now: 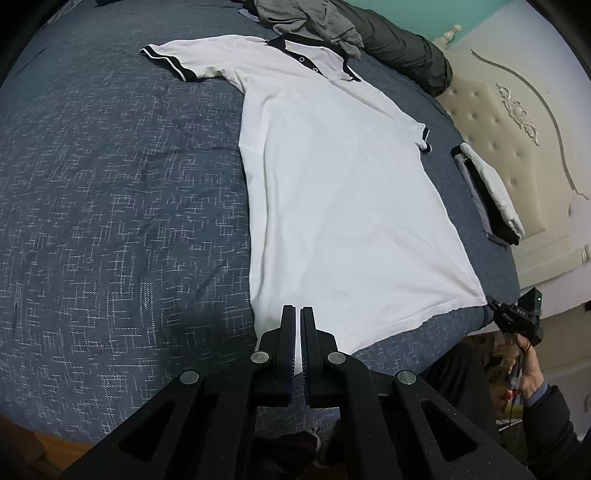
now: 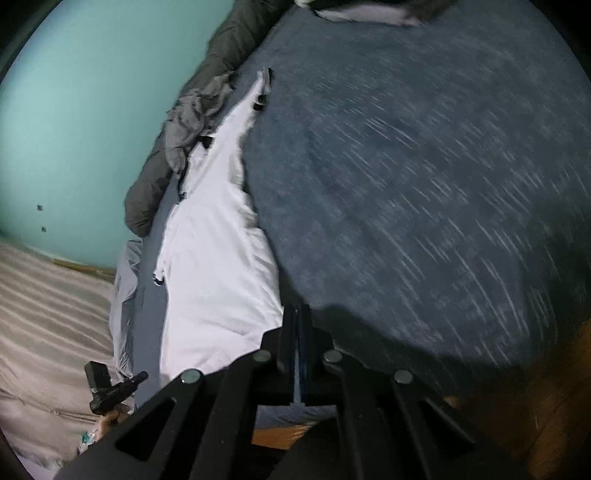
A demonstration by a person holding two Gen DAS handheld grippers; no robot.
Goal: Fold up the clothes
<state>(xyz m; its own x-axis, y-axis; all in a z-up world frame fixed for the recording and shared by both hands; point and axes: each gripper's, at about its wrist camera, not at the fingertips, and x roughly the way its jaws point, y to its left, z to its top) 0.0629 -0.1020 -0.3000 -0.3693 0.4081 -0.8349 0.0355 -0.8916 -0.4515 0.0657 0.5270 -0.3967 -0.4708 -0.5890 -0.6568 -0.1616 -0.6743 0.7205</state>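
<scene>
A white polo shirt (image 1: pixel 332 177) with black collar and sleeve trim lies spread flat on the blue bed cover (image 1: pixel 110 184), collar at the far end. My left gripper (image 1: pixel 298 314) is shut on the shirt's near hem at its left corner. My right gripper (image 1: pixel 495 306) shows at the shirt's other hem corner in the left wrist view. In the blurred right wrist view the right gripper (image 2: pixel 298 314) is shut on the white shirt (image 2: pixel 214 258) at its hem edge, and the other gripper (image 2: pixel 142 376) shows at lower left.
A grey garment (image 1: pixel 314 22) and a dark green rolled quilt (image 1: pixel 406 55) lie beyond the collar. A folded stack of white, black and grey clothes (image 1: pixel 487 192) sits by the cream padded headboard (image 1: pixel 517 122). The bed edge and wooden floor (image 2: pixel 546 406) are near me.
</scene>
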